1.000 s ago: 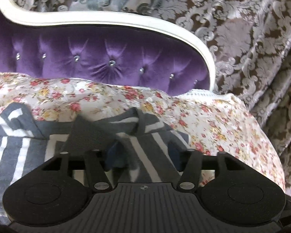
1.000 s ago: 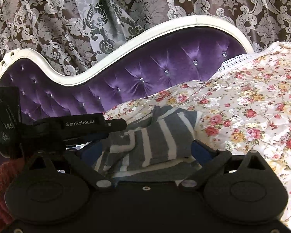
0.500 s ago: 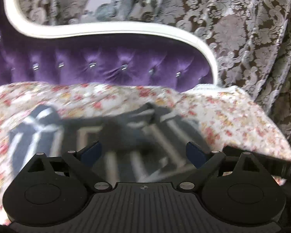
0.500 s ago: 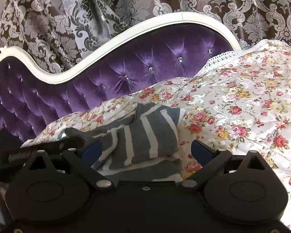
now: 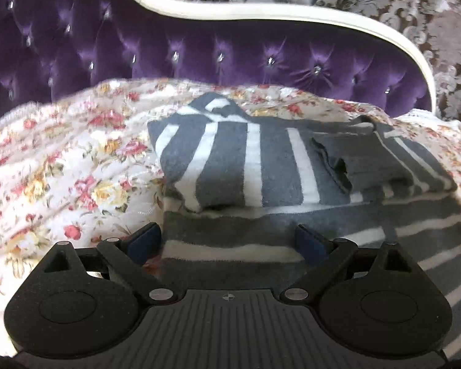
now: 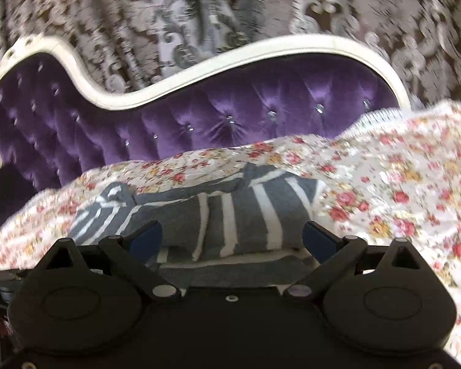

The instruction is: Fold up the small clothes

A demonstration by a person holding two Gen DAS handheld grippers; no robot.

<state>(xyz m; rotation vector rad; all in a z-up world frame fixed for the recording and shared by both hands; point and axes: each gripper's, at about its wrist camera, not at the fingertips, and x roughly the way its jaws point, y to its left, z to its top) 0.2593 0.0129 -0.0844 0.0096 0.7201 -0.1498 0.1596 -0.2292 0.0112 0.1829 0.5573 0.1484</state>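
From my left wrist camera I see the left gripper (image 5: 227, 240) with its jaws spread wide, the blue-padded fingertips (image 5: 146, 240) standing well apart and closed on nothing; between them lies the near edge of the striped garment (image 5: 246, 166), a grey and white knitted piece, though I cannot tell whether the pads actually touch the cloth or only sit just above it; the garment rests on the floral bedspread (image 5: 61, 169), folded over itself so that an upper layer with upright white stripes sits on a lower layer whose stripes run across, and a plain grey flap lies on top toward the right; behind it rises the purple tufted headboard (image 5: 199, 49) with its white frame, and beyond that the patterned curtain (image 5: 430, 15). From my right wrist camera the right gripper (image 6: 232, 240) is likewise fully spread, one blue fingertip (image 6: 318, 240) at the right end of the folded bundle and the other at the left, gripping nothing that I can make out; the striped garment (image 6: 246, 212) sits between and just beyond them on the floral bedspread (image 6: 399, 200), the purple tufted headboard (image 6: 199, 123) behind it; this view is somewhat blurred, so contact with the fabric is not clear to me.
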